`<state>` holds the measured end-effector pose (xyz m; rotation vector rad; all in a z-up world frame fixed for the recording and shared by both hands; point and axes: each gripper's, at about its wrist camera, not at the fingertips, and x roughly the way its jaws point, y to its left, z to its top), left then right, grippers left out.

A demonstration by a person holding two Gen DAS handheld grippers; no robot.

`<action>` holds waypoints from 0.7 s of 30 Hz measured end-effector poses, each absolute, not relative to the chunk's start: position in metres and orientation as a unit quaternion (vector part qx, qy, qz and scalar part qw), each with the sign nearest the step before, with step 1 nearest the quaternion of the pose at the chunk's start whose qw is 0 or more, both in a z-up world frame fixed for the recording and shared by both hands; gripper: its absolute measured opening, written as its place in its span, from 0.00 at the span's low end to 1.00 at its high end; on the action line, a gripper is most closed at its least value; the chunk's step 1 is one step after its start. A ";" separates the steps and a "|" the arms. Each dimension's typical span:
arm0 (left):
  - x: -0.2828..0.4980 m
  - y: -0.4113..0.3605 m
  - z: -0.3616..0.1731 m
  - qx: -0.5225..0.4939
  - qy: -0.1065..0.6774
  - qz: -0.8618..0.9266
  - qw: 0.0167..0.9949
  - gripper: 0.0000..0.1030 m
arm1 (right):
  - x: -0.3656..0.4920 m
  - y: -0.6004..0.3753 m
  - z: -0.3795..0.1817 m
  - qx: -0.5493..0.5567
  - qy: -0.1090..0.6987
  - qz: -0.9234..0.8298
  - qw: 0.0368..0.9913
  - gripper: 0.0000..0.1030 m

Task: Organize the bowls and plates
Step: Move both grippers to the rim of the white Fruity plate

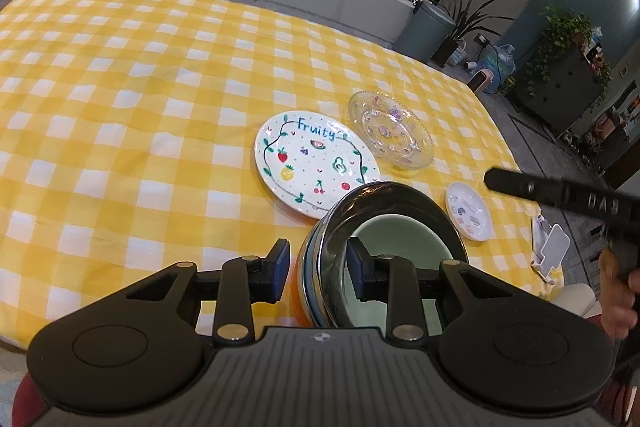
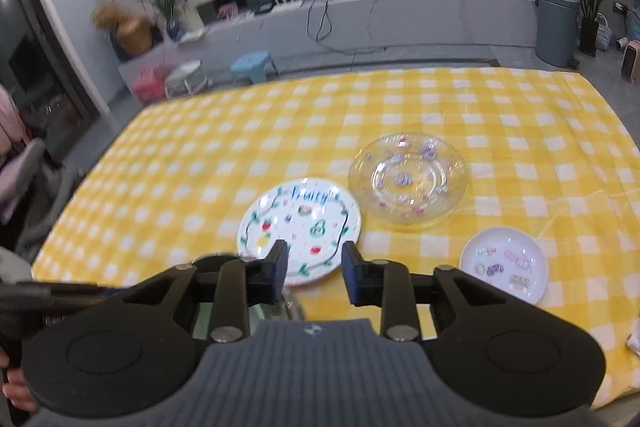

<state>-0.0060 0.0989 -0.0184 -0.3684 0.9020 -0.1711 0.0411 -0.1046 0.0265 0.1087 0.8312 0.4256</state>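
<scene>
My left gripper [image 1: 318,269] straddles the rim of the nested bowl stack [image 1: 384,251] (orange, blue, steel, pale green), lower centre; its pads stand slightly off the wall, so nothing is clamped. My right gripper [image 2: 314,273], jaws parted and empty, hovers above the white fruit-printed plate [image 2: 300,227]. I judge stacking the 3 plates comes next: approach low and grip the rim squarely.
</scene>
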 end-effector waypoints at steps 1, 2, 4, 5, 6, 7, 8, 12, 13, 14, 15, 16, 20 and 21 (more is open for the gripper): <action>-0.007 0.097 -0.017 -0.171 0.425 -0.082 0.885 0.34 | 0.044 -0.108 0.027 0.057 0.396 0.204 0.893 0.33; -0.008 0.094 -0.015 -0.158 0.416 -0.078 0.892 0.35 | 0.048 -0.111 0.027 0.062 0.393 0.203 0.895 0.33; -0.011 0.087 -0.010 -0.131 0.399 -0.069 0.905 0.44 | 0.053 -0.117 0.026 0.075 0.387 0.199 0.897 0.34; -0.013 0.084 -0.008 -0.122 0.389 -0.068 0.910 0.52 | 0.056 -0.121 0.025 0.082 0.383 0.199 0.898 0.34; -0.013 0.082 -0.007 -0.115 0.381 -0.069 0.915 0.61 | 0.058 -0.125 0.024 0.091 0.378 0.199 0.899 0.36; -0.015 0.080 -0.006 -0.108 0.373 -0.070 0.919 0.65 | 0.059 -0.129 0.022 0.099 0.374 0.201 0.900 0.38; -0.016 0.079 -0.006 -0.101 0.366 -0.068 0.923 0.71 | 0.060 -0.133 0.020 0.106 0.371 0.202 0.900 0.39; -0.018 0.077 -0.003 -0.083 0.344 -0.042 0.934 0.77 | 0.064 -0.156 0.006 0.137 0.363 0.207 0.898 0.42; -0.017 0.077 -0.001 -0.085 0.341 -0.035 0.936 0.78 | 0.064 -0.164 0.000 0.156 0.365 0.204 0.895 0.42; -0.017 0.078 0.001 -0.090 0.338 -0.029 0.936 0.79 | 0.065 -0.172 -0.006 0.178 0.368 0.201 0.890 0.42; -0.016 0.078 0.003 -0.097 0.335 -0.024 0.937 0.80 | 0.065 -0.180 -0.012 0.200 0.375 0.197 0.883 0.42; -0.015 0.079 0.005 -0.105 0.332 -0.021 0.937 0.80 | 0.067 -0.186 -0.018 0.214 0.384 0.194 0.877 0.42; -0.004 0.087 0.014 -0.121 0.329 -0.029 0.936 0.82 | 0.071 -0.200 -0.027 0.217 0.395 0.176 0.875 0.43; 0.002 0.089 0.016 -0.123 0.335 -0.025 0.934 0.82 | 0.072 -0.202 -0.027 0.223 0.395 0.177 0.873 0.43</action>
